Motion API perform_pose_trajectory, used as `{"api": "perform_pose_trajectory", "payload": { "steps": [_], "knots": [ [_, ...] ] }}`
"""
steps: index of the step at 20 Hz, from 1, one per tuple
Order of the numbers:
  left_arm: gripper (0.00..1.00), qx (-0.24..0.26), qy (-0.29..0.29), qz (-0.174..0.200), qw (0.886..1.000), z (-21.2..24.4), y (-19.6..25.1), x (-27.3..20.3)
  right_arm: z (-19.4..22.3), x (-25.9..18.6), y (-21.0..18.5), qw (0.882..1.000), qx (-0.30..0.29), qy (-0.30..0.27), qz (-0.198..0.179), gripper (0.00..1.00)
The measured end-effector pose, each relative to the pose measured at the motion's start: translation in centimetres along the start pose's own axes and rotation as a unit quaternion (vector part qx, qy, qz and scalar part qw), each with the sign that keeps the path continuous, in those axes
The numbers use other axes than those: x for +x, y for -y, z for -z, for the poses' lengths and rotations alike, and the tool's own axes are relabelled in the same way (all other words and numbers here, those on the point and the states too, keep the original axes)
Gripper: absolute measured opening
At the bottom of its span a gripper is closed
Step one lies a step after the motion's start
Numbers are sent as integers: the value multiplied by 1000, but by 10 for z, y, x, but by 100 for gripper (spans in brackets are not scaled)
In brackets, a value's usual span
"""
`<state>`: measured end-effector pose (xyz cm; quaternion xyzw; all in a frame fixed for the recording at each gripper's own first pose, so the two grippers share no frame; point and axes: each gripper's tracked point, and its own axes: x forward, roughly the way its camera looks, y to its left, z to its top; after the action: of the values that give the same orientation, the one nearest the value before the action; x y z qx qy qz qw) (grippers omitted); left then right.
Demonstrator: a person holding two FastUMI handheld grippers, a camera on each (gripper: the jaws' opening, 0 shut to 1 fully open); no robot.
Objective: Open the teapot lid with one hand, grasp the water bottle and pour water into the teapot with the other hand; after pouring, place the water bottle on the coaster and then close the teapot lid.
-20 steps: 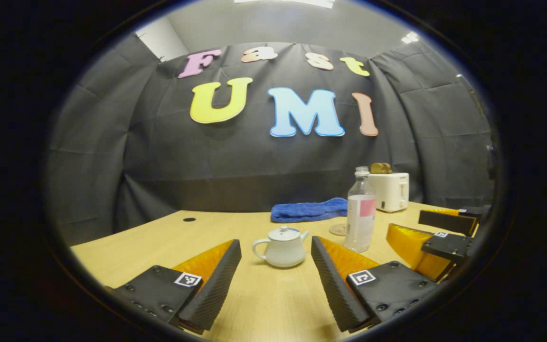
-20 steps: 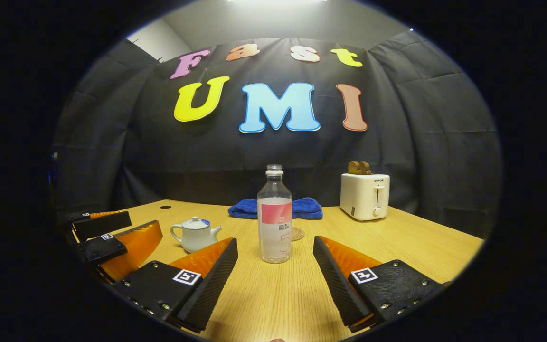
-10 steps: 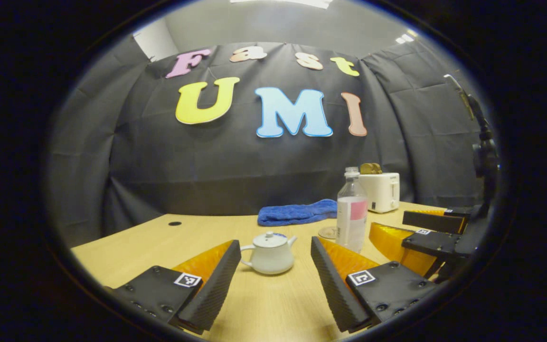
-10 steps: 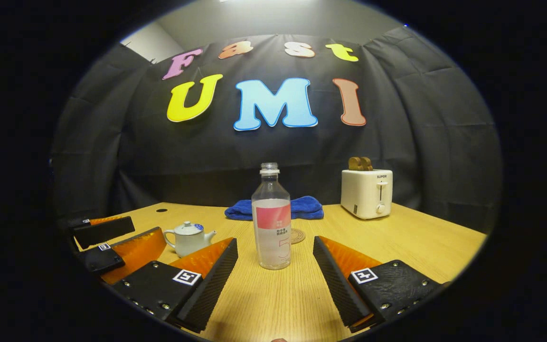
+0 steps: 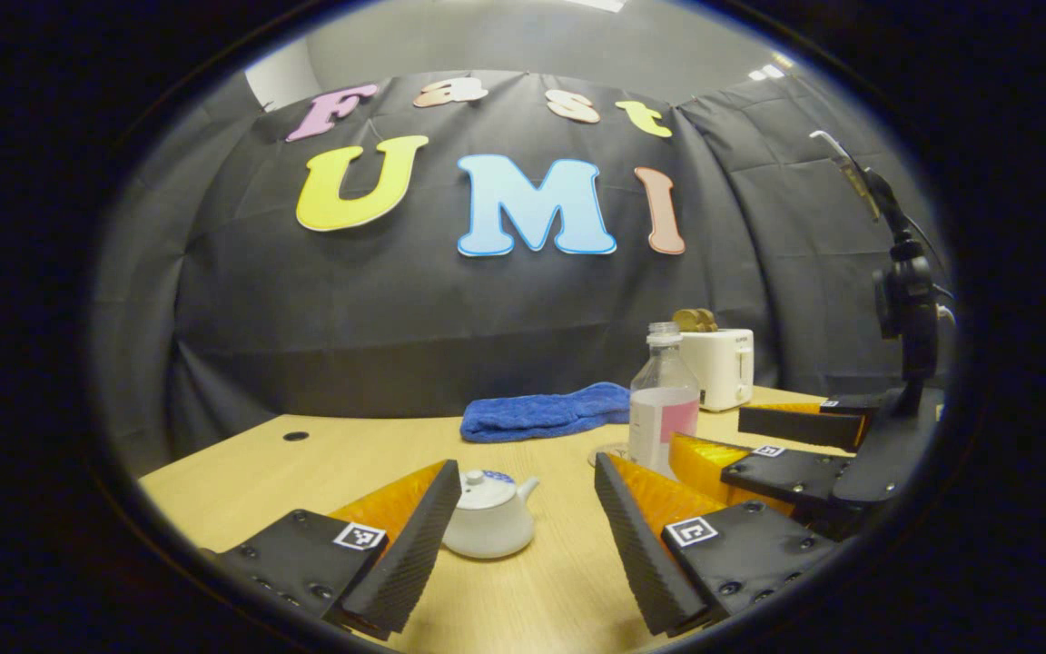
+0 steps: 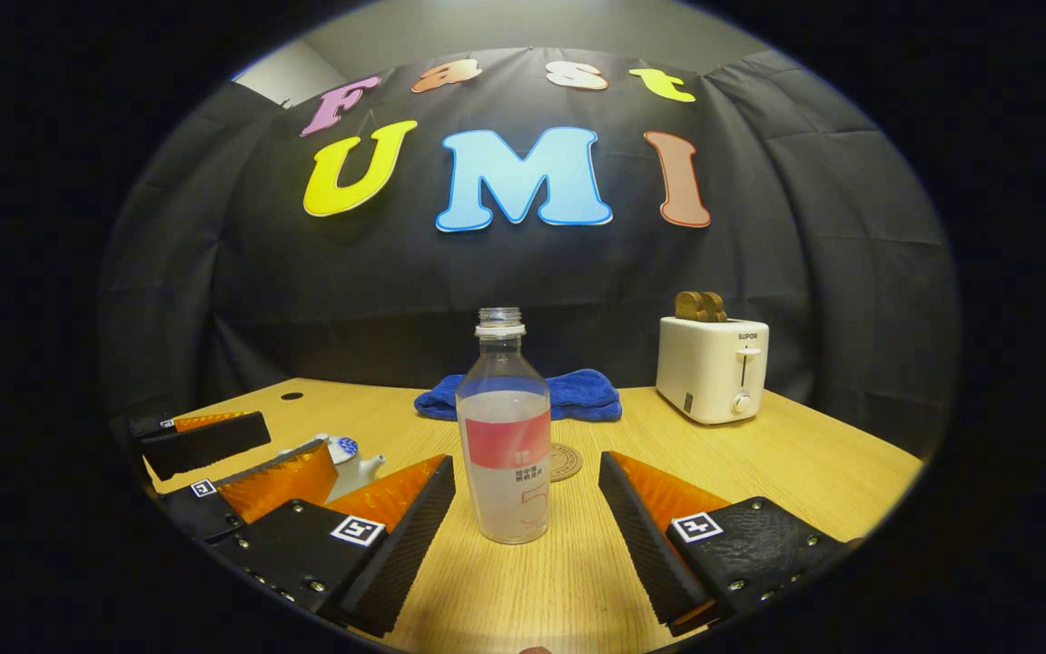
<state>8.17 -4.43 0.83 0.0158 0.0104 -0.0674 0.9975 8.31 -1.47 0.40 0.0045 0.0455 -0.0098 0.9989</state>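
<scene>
A small white teapot with its lid on stands on the wooden table, just ahead of my open left gripper and close to its left finger. In the right gripper view a clear uncapped water bottle with a pink label stands upright between and just ahead of the fingers of my open right gripper. A round coaster lies right behind the bottle. The bottle and the right gripper also appear at the right of the left gripper view. The teapot is partly hidden behind the left gripper.
A folded blue towel lies at the back of the table. A white toaster holding bread stands at the back right. A dark round hole marks the table's far left. Black cloth walls the booth behind.
Both grippers have moved forward. The teapot now sits nearer my left gripper and toward its left finger; the bottle looms larger between my right gripper's fingers. Both stay open.
</scene>
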Motion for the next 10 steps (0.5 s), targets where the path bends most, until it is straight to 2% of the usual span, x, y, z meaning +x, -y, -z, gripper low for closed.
{"api": "perform_pose_trajectory", "payload": {
  "steps": [3, 10],
  "knots": [
    [98, -2, -10, 5, 1000, 0, -1, 14, -4, 10, -2, 1000, -11, -8, -2, 99],
    [96, -5, -37, 7, 999, 9, -10, 49, 1, 34, -4, 999, 4, -47, -10, 99]
  ]
}}
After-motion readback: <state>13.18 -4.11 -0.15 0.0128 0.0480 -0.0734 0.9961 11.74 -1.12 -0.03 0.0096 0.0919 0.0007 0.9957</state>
